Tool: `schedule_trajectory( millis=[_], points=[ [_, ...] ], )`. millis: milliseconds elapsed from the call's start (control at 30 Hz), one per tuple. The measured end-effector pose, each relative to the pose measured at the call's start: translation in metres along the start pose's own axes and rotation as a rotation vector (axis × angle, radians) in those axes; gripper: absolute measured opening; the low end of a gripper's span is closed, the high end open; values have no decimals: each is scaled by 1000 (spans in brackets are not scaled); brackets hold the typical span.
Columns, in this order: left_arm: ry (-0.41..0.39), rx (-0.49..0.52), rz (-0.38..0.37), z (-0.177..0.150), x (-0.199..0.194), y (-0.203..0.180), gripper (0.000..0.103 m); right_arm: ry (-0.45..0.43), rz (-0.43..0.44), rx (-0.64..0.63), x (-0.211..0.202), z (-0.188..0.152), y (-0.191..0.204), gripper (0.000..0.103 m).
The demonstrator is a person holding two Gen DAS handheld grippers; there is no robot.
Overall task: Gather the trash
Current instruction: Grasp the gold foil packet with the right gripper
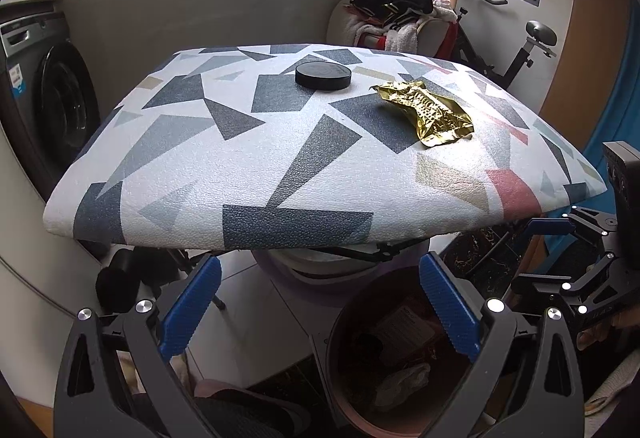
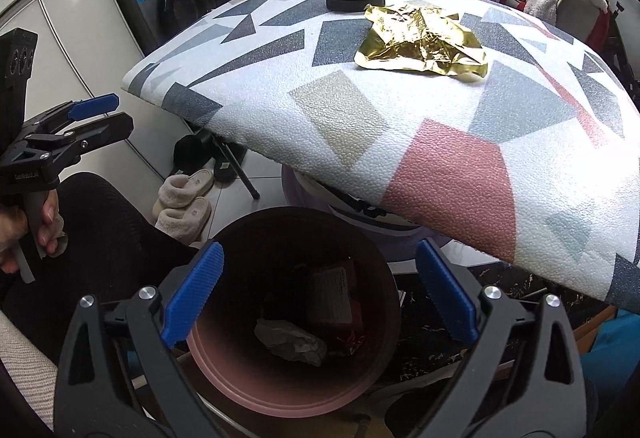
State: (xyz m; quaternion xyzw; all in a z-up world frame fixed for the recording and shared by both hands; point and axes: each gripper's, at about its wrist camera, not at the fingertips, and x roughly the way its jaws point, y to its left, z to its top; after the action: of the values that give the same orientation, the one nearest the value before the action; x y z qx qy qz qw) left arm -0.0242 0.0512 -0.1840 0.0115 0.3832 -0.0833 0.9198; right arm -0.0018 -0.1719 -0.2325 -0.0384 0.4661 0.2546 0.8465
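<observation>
- Looking along the left gripper [image 1: 320,302], its blue ribbed jaws stand wide apart with nothing between them, hanging below the near edge of the table with the geometric-patterned cover [image 1: 224,165]. A crumpled gold foil wrapper [image 1: 428,111] lies on the cover, near a flat black round disc [image 1: 323,75].
- Pointing down over the round pinkish-brown bin [image 2: 256,382], the right gripper [image 2: 320,294] has its jaws spread and empty. Crumpled white paper [image 2: 290,342] lies inside the bin.
</observation>
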Motion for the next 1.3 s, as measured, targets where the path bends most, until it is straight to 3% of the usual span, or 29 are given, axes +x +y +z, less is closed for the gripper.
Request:
schedule_trajectory(
  millis=[500, 767, 1067, 1300],
  points=[
    [2, -5, 1, -1, 0, 3, 97, -8, -1, 13, -1, 3, -3, 96],
    [3, -40, 3, 0, 1, 9, 97, -60, -25, 58, -11, 21, -26, 96],
    [9, -80, 1, 2, 4, 14, 97, -110, -45, 88, -6, 83, -58, 97],
    [21, -100, -11, 5, 11, 16, 97, -103, -47, 79, 33, 145, -60, 97]
  ],
)
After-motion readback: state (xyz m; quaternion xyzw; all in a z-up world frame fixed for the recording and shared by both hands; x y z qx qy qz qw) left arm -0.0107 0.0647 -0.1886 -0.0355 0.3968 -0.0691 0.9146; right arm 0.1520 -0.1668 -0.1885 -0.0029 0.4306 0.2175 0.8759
